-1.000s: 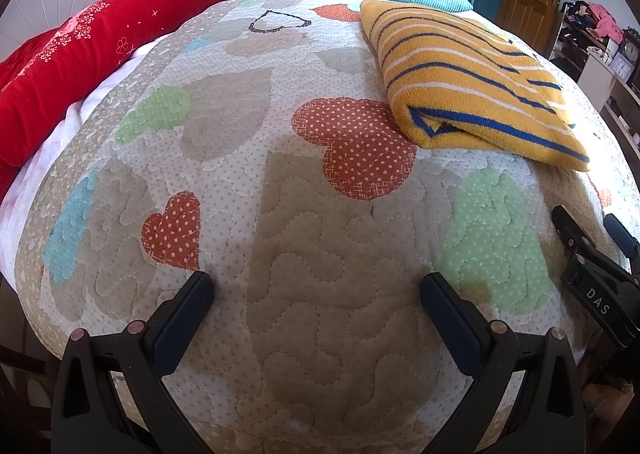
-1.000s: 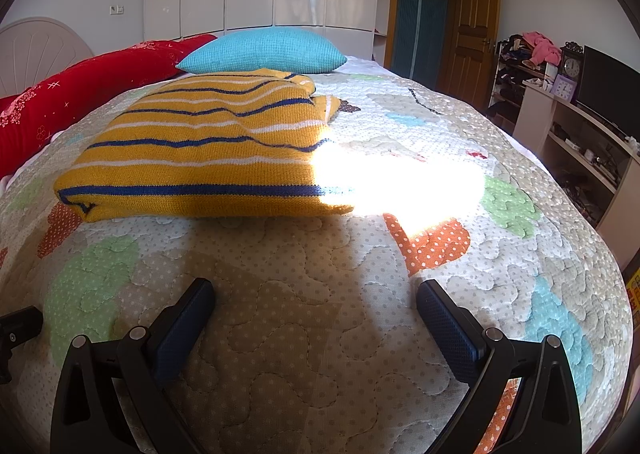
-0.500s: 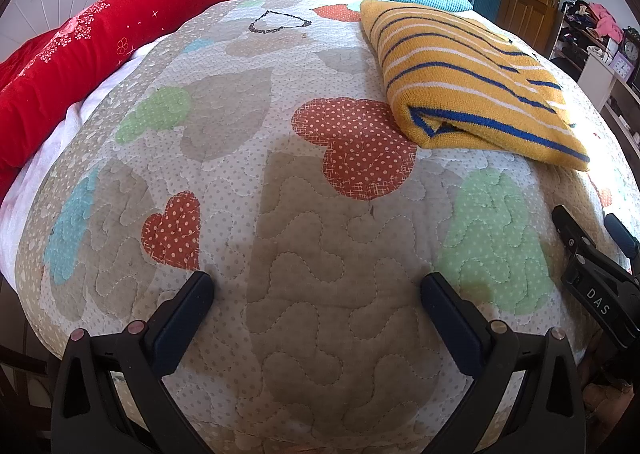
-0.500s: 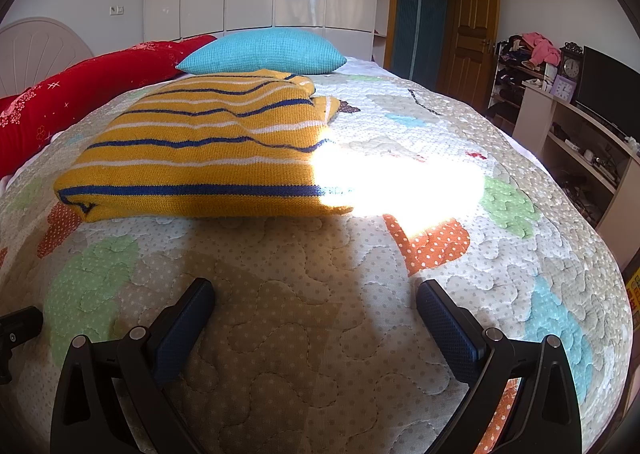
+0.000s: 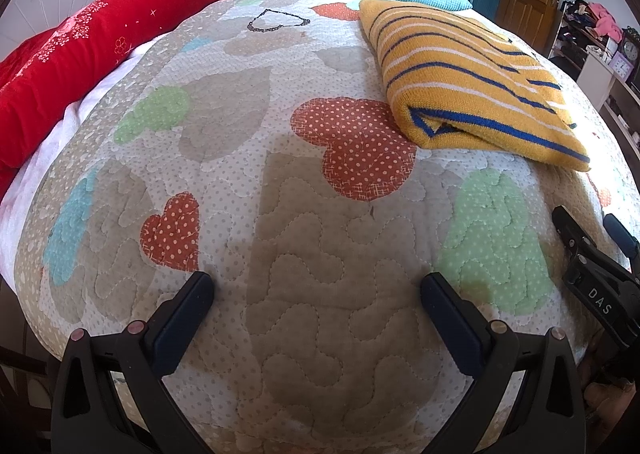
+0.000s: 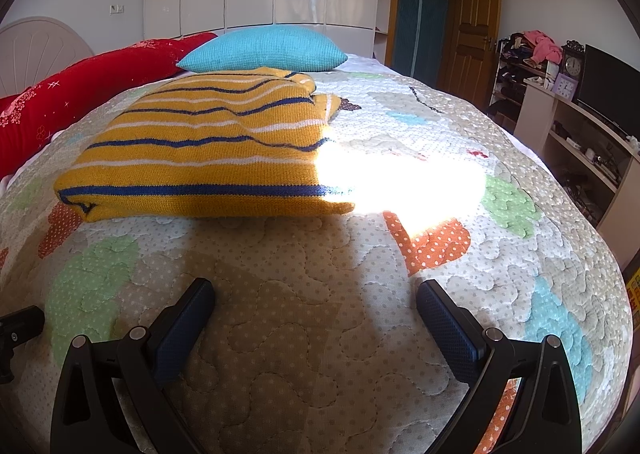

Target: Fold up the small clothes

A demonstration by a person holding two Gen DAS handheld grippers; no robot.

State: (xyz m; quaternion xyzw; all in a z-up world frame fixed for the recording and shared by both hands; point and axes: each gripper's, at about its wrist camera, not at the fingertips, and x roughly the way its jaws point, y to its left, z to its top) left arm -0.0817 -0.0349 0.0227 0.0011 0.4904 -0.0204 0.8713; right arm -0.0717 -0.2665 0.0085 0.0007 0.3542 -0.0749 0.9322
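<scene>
A yellow knitted sweater (image 5: pixel 472 82) with blue and white stripes lies folded on the quilted bed; it also shows in the right wrist view (image 6: pixel 208 158). My left gripper (image 5: pixel 316 290) is open and empty, low over the quilt near the bed's front edge, well short of the sweater. My right gripper (image 6: pixel 314 296) is open and empty, just in front of the sweater's folded edge. The right gripper (image 5: pixel 592 254) also appears at the right of the left wrist view.
The quilt (image 5: pixel 280 214) has heart patches. A red bolster (image 5: pixel 100 42) runs along the left side. A turquoise pillow (image 6: pixel 264 48) lies behind the sweater. Shelves with clocks and a TV (image 6: pixel 576 102) stand on the right. A bright sun patch (image 6: pixel 400 178) falls beside the sweater.
</scene>
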